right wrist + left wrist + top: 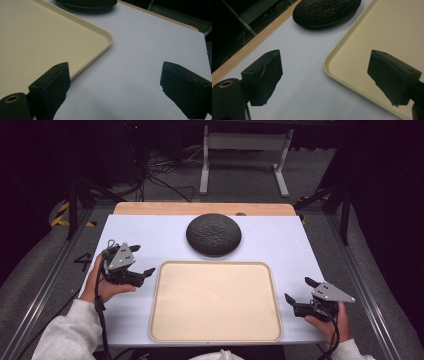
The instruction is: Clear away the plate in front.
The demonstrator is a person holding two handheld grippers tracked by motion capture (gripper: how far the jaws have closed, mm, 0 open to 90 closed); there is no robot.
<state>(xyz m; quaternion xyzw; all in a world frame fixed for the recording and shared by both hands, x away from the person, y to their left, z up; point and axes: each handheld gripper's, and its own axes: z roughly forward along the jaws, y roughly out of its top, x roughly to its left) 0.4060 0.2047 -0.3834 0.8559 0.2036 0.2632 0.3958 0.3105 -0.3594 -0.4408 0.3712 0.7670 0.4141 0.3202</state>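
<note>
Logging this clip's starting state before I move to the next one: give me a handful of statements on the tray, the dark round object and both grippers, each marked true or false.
1. The beige rectangular plastic tray has nothing lying in it. True.
2. The black round textured dome-shaped object sits inside the tray. False: it rests on the white table surface beyond the tray's far edge.
3. The left gripper is open and holds nothing. True.
4. The right gripper is shut on the tray's rim. False: its jaws stand apart, beside the tray's right edge, gripping nothing.
5. Both grippers are on the same side of the tray. False: one is at each side.
</note>
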